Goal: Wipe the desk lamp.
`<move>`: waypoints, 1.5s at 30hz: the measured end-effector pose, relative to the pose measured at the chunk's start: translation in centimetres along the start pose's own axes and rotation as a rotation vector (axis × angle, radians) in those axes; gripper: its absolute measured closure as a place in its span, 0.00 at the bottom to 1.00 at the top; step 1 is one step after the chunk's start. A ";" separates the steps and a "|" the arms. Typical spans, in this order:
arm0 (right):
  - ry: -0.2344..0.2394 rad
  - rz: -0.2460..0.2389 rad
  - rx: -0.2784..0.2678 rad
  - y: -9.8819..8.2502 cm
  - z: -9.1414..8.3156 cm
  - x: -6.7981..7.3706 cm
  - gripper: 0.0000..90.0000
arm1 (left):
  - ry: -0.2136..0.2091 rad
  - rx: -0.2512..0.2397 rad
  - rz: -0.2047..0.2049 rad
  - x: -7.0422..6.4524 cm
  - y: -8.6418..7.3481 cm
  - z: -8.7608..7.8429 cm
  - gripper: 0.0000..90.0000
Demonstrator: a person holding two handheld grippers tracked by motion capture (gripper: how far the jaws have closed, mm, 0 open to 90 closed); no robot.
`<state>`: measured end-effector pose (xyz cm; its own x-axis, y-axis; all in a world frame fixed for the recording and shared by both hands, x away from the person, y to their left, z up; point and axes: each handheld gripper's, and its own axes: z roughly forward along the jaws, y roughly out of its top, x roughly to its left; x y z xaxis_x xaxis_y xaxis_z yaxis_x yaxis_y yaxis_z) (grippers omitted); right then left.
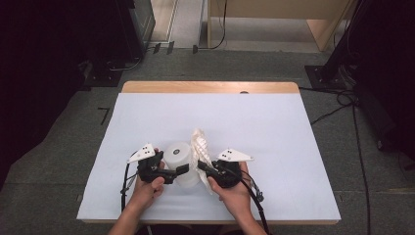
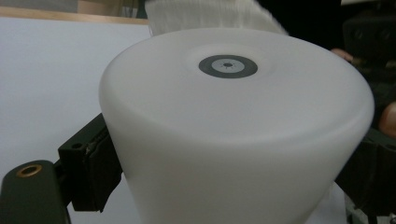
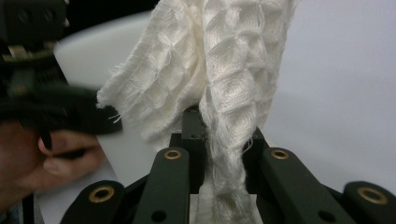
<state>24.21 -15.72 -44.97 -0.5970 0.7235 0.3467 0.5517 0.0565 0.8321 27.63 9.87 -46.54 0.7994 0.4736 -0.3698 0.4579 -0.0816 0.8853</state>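
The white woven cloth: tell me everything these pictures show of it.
The cloth is white, with a raised waffle-like weave and frayed threads along its edges. It is bunched into loose vertical folds and stands up from the right claw, whose jaws are shut on its lower part. In the high view it rises beside the frosted white cylinder, its inner fold against the cylinder's side. Its lowest part hangs beneath the jaws towards the white table cover.

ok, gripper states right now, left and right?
Left gripper: shut on the white cup, a jaw on each side.
Right gripper: shut on the white cloth.
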 end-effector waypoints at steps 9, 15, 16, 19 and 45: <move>-0.042 -0.024 -0.109 1.2 -1.8 -0.5 0.87 | 0.134 -0.010 0.175 -1.6 0.6 0.5 0.10; -0.136 -0.068 -0.119 1.1 -2.7 -1.9 0.84 | 0.277 0.011 0.310 -1.8 0.3 0.3 0.10; -0.152 -0.073 -0.109 1.0 -2.7 -2.2 0.84 | 0.296 0.023 0.325 -1.8 0.1 0.4 0.10; -0.187 -0.069 -0.080 0.5 -2.6 -3.0 0.84 | 0.317 0.056 0.325 -1.4 -0.5 0.7 0.10; -0.116 -0.047 -0.042 -0.4 -2.3 -3.0 0.87 | 0.356 0.009 0.112 -1.8 -0.8 0.4 0.09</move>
<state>24.44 -19.48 -45.32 -0.5485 0.7959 0.2564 0.4982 0.0648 0.8646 25.98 8.68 -46.65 0.6604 0.7362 -0.1478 0.3794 -0.1572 0.9118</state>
